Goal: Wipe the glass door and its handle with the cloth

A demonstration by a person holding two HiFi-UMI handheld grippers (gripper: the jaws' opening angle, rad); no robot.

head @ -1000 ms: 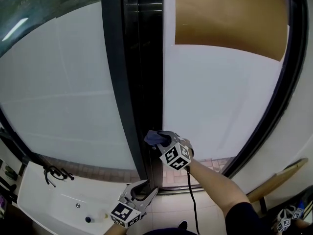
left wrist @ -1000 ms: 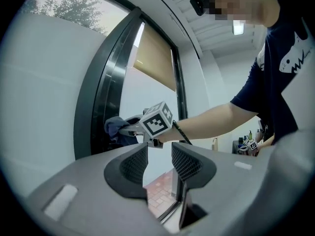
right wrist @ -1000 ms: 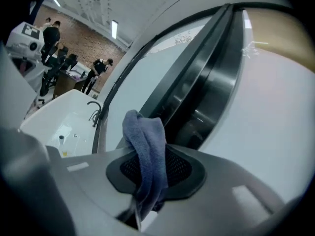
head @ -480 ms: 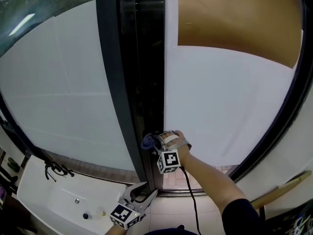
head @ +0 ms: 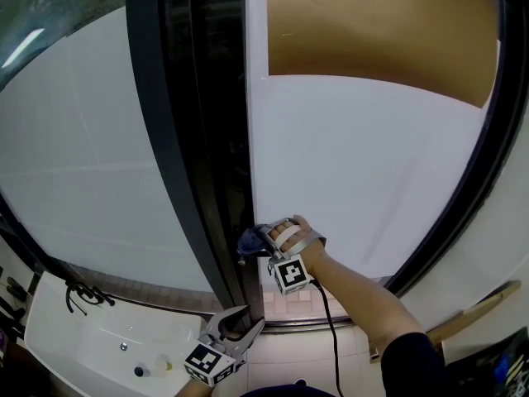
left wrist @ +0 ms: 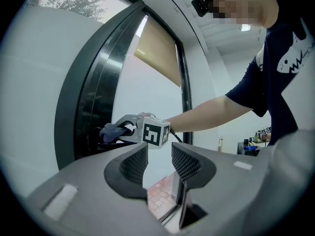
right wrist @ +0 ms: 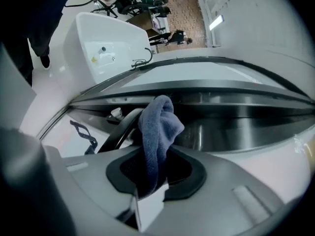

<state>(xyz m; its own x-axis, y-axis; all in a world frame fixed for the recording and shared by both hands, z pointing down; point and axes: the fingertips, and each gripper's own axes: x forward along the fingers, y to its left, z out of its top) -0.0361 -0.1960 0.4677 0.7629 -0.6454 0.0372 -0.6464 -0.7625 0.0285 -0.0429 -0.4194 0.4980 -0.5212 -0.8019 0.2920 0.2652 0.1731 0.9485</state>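
My right gripper (head: 263, 240) squeezes a soft blue cloth (head: 250, 240) in its jaws beside the white glass door (head: 355, 180). The jaws of my left gripper (head: 240, 322) are apart, empty.

I had the blue cloth (right wrist: 158, 124) pinched in my right gripper (right wrist: 155, 175), its bunched end poking up near the dark door frame (right wrist: 236, 127), with a white basin (right wrist: 106, 36) way off behind.
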